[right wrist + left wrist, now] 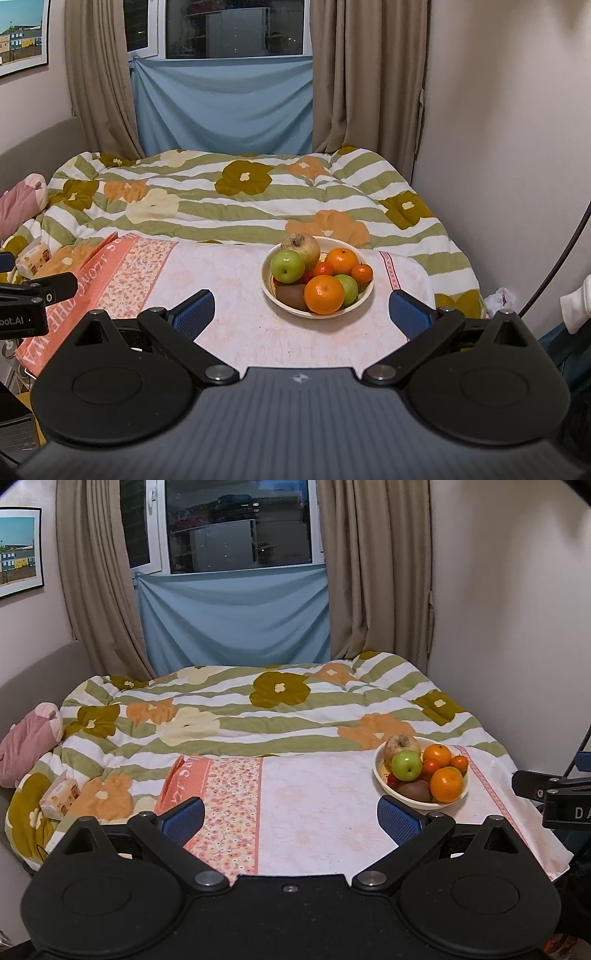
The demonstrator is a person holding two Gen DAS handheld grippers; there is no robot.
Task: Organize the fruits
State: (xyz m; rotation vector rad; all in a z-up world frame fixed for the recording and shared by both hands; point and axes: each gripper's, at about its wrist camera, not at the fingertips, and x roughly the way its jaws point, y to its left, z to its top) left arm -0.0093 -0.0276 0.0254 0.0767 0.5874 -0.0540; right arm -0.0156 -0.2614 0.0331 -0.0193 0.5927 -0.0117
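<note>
All fruits sit piled in the bowl (pixel 360 291) near the worktop's (pixel 236 325) far right edge; both grippers' fingers (pixel 184 818) (pixel 194 310) spread apart, empty. Any pick should take the top fruit first.

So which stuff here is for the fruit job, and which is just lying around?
For the job:
- bowl
- green apple
- big orange
- kiwi
- both open claws, left claw and right claw

Just lying about:
- flowery blanket
- tissue pack
- pink plush toy
- curtains
</note>
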